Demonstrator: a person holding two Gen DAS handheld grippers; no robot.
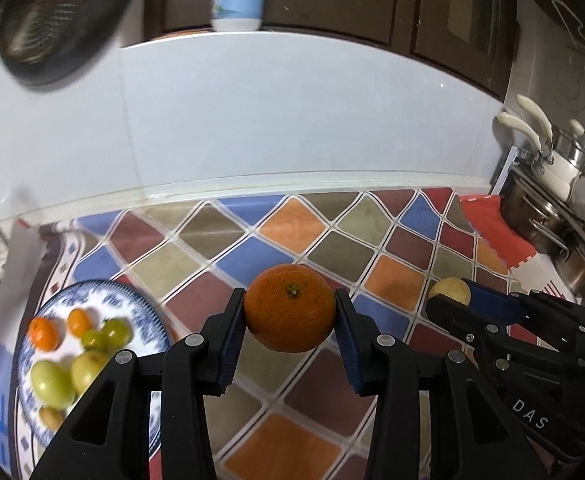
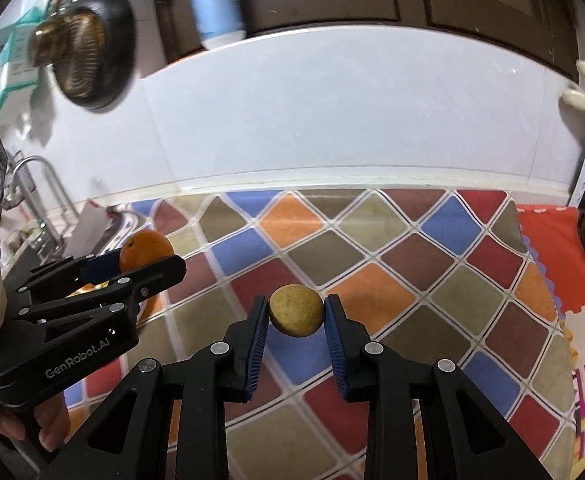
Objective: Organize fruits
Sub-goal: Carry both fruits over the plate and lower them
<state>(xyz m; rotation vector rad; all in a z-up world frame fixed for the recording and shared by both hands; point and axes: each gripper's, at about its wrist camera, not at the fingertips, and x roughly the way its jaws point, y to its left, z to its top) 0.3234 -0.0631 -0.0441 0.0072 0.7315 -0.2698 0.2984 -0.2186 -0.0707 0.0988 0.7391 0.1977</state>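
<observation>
The left tongs (image 1: 290, 312) are clamped on a big orange (image 1: 290, 307), one blue pad against each flank, stem end facing up toward me, the fruit lifted clear of the checkered mat (image 1: 324, 240). The right tongs (image 2: 296, 312) pinch a small yellow-brown fruit (image 2: 296, 310) the same way, also held off the mat. Each gripper sits off to the other's side, near but not touching.

Down and to the left of the left tongs sits the blue-and-white plate (image 1: 132, 300), already holding small oranges, green grapes and pale green fruit. I'd judge the step in hand is carrying both pieces over to it. To do it well, I'd keep the squeeze steady but light, since the orange is round and gripped only at its widest part, and it could roll out if the pads slacken. I'd take the orange in first, lower it into a bare patch of the plate rather than onto the grapes, and release only once it rests. The small fruit should wait its turn so the two tools don't collide over the plate.

Writing I can read: "DAS" on the right tool's body, "GenRobot.AI" on the left tool's.
</observation>
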